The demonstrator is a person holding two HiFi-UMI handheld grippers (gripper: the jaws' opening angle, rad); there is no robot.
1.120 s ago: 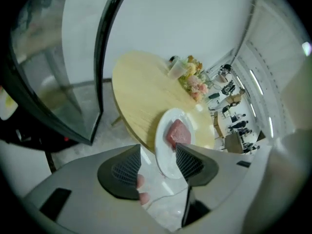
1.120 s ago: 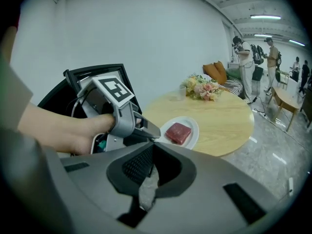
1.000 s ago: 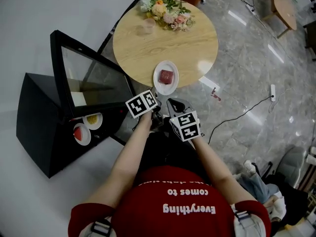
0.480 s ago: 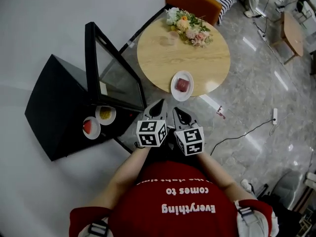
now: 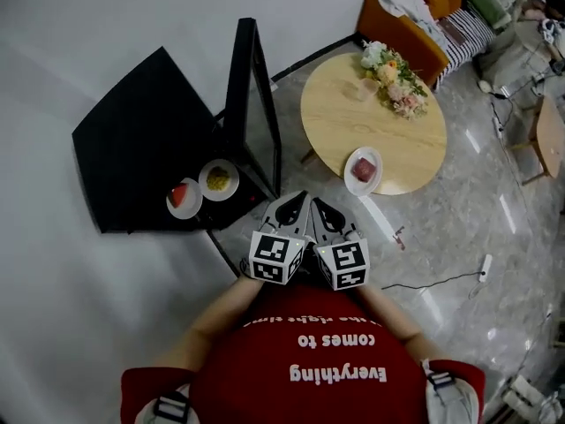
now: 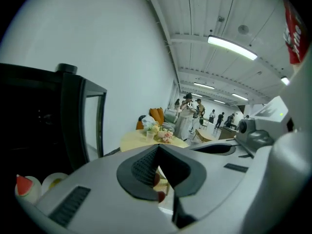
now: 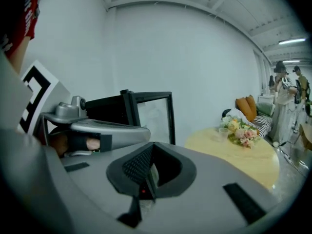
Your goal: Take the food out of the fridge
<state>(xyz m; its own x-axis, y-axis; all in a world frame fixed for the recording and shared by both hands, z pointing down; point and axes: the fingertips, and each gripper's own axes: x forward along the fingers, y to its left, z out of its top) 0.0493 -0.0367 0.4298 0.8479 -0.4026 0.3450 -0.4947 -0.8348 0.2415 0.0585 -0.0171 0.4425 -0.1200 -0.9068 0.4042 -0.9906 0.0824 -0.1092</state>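
The black fridge [image 5: 141, 140] stands with its glass door [image 5: 252, 104] swung open. On its shelf sit a plate of red food [image 5: 181, 199] and a plate of yellow food [image 5: 218, 179]. A third plate with a red piece of meat [image 5: 363, 170] rests on the round wooden table [image 5: 353, 131]. My left gripper [image 5: 296, 203] and right gripper [image 5: 323, 208] hang side by side before the person's chest, between fridge and table. Both are shut with nothing in them. The left gripper view shows its jaws [image 6: 158, 150] pressed together, the two shelf plates [image 6: 27, 186] low at the left.
Flowers [image 5: 393, 78] and a small cup [image 5: 369, 85] stand at the table's far side. An orange sofa [image 5: 415, 16] lies behind it. A cable and a power strip [image 5: 484, 266] lie on the marble floor. People [image 6: 187, 113] stand far off in the room.
Both grippers have lifted and drawn back toward the person's chest, staying side by side. The head camera has swung, so the fridge and table now sit farther up the picture.
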